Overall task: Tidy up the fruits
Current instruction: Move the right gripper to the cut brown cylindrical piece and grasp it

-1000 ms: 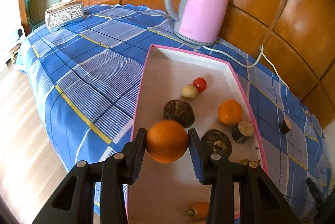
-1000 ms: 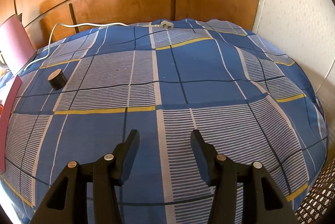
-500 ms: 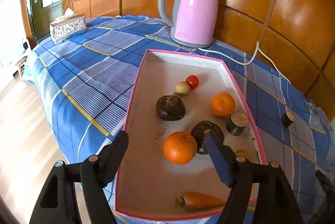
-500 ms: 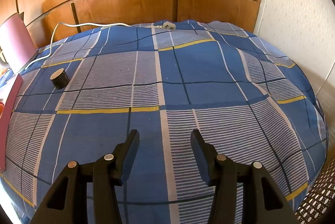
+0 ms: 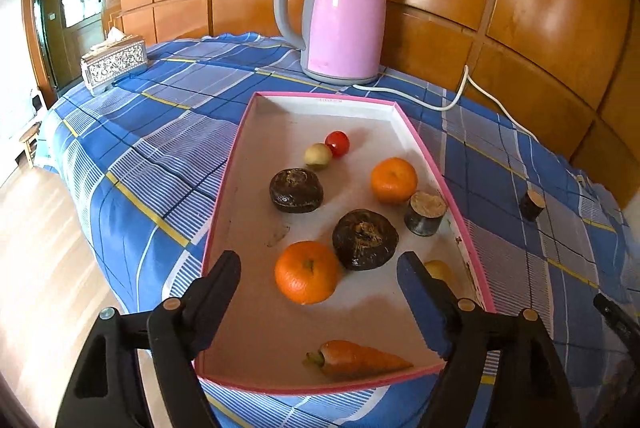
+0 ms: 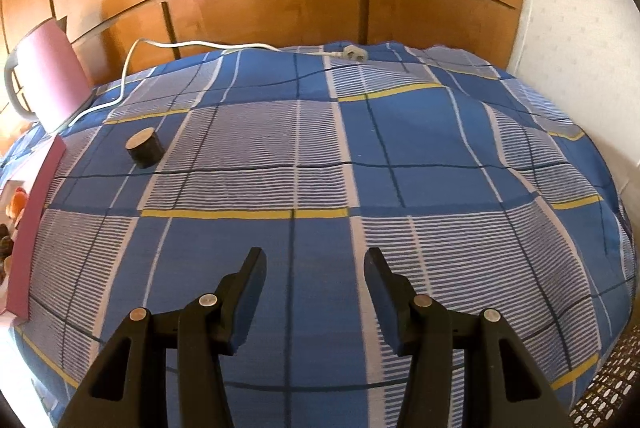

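We have the left gripper [image 5: 320,292] freshly spread, orange [image 5: 306,272] released in the tray [image 5: 224,187]. Next: fetch the dark stub [image 6: 144,147] beyond the tray's right edge; right gripper [image 6: 314,292] is parted, empty.

The left wrist view looks steeply down and forward from close above the near end of the pink-rimmed tray [image 5: 224,187], toward the wood-panelled wall. The right wrist view looks down likewise over the checked cloth [image 6: 360,147] further right. Both show the small dark cylinder [image 6: 145,147], the white cord [image 5: 448,103], the pink kettle [image 5: 344,15].
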### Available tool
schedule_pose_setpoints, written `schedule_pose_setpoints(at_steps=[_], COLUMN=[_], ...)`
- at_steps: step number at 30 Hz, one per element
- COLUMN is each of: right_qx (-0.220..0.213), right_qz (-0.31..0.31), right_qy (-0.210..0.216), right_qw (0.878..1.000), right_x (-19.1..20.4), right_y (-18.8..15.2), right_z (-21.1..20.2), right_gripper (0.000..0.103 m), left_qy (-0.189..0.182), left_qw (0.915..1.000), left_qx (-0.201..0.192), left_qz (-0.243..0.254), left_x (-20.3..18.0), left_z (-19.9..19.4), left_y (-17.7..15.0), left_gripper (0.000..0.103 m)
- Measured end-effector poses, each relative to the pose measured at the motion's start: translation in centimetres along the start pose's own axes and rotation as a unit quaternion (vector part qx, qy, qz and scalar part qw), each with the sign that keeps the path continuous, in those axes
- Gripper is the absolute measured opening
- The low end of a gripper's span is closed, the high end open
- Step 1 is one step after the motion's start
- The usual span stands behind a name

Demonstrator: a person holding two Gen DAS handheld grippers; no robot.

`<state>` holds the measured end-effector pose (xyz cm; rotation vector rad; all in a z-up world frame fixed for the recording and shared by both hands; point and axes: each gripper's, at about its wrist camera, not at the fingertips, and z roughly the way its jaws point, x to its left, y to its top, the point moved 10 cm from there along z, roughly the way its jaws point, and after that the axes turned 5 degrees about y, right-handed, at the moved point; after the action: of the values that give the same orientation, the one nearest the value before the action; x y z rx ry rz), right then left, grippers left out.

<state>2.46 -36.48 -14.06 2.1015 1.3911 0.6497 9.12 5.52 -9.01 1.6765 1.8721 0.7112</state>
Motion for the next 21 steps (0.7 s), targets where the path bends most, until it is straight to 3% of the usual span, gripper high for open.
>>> schedule_pose_setpoints(at_steps=[14, 21], right_qx=[0.025, 0.035], right_qz=[-0.023, -0.049], right_qy=[0.076, 0.107], right_qw=[0.997, 0.992], right_x=[4.9, 7.9], right_y=[0.4, 1.1], right_z=[1.2, 2.1], right_gripper=[0.051, 0.051], left_qy=[0.019, 0.021], left_qw=[0.9997, 0.9995], left_qx=[-0.001, 0.005], left_qz=[-0.017, -0.021], left_x=[1.5, 1.9], left_z=[-0.3, 0.1], left_y=[-0.2, -0.6], left_gripper=[0.094, 0.094])
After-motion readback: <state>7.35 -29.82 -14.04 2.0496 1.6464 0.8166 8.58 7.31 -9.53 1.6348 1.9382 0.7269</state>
